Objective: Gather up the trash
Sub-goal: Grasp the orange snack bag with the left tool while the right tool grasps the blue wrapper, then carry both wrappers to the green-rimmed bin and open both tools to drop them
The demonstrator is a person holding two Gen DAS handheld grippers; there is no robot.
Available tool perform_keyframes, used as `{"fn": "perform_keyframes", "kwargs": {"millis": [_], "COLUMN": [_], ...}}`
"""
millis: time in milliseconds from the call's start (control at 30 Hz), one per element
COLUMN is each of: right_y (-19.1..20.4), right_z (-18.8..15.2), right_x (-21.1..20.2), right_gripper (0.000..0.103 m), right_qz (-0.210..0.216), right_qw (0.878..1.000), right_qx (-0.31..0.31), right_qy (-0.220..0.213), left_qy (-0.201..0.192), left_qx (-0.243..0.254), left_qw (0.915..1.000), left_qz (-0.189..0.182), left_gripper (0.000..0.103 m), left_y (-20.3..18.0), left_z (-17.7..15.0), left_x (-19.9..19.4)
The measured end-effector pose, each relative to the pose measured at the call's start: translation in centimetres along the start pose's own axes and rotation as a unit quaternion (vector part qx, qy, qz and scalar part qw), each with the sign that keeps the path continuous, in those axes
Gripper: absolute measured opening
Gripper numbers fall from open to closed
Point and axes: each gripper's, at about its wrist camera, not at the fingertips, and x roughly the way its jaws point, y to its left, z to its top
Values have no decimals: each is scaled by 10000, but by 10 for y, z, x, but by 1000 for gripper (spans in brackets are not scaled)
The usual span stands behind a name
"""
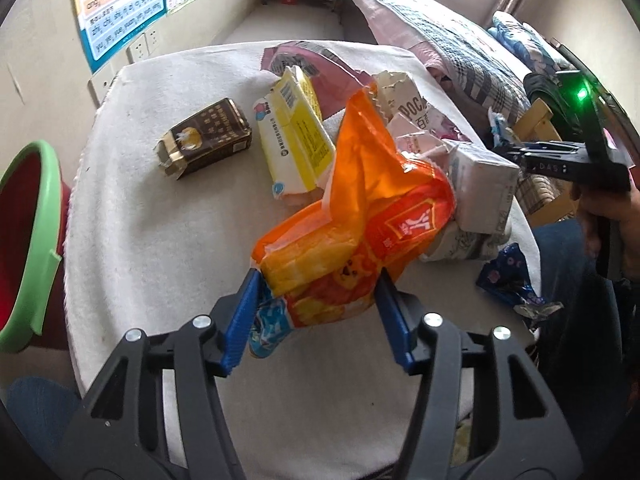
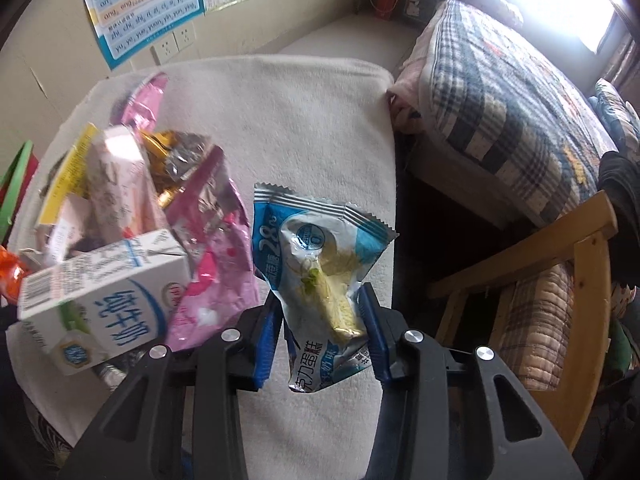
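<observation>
In the left wrist view my left gripper (image 1: 316,284) is shut on a crumpled orange snack bag (image 1: 360,216), both blue pads pressed against its lower end above the white cloth table (image 1: 160,220). In the right wrist view my right gripper (image 2: 322,308) is shut on a blue-and-white cake wrapper (image 2: 316,264) that stands up between the pads. Part of the right gripper (image 1: 560,160) also shows at the right edge of the left wrist view. A white milk carton (image 2: 104,300), a pink foil bag (image 2: 216,248), a yellow pack (image 1: 296,136) and a brown box (image 1: 208,136) lie on the table.
A red bin with a green rim (image 1: 24,240) stands left of the table. A dark blue wrapper (image 1: 508,276) lies at the table's right edge. A bed with a plaid quilt (image 2: 500,100) and a wooden chair (image 2: 560,280) are on the right.
</observation>
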Motion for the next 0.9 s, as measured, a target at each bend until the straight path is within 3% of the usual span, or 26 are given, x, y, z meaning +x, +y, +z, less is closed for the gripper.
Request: {"fn": "perform_keyframes", "kwargs": {"millis": [433,900], "right_y": [38,152], "right_z": [3,41], "right_x": [-74,-115], "right_gripper": [38,38], "right_qz": [159,647], "right_qw": [9978,9879], "right_qx": [-77,-832], "right_qy": [-634,-1141], "left_qy": [-373,-1006], "left_qx": [-485,-992], "left_qw": [9976,9868], "left_qz": [332,789], "left_gripper": [55,55], "left_y": [24,83], "left_z": [-7,1], "left_x": [-42,-98]}}
